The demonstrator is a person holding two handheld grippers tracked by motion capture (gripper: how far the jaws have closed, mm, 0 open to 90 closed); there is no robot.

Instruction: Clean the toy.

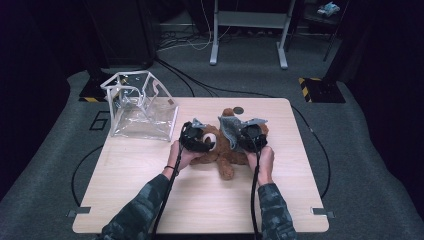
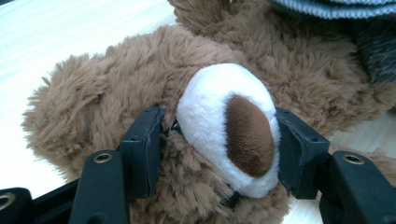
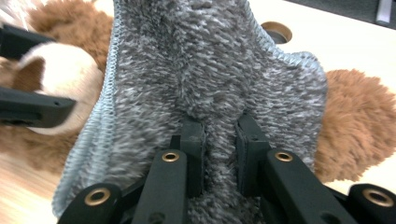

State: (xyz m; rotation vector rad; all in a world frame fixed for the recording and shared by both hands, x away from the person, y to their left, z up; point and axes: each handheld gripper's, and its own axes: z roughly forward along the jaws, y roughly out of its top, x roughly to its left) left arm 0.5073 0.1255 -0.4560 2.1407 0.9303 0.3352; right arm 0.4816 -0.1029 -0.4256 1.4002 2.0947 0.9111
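Counting one teddy bear (image 2: 140, 84), one grey cloth (image 3: 205, 70) — two tools.

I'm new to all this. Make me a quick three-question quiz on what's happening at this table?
1. True or false: the left hand-held gripper has its jaws around the teddy bear's white snout.
2. What does the right hand-held gripper pinch? A) grey cloth B) a cable C) a cup
3. Which side of the table holds the clear plastic box?

Key: 1 true; 2 A; 3 the person's left, at the far corner.
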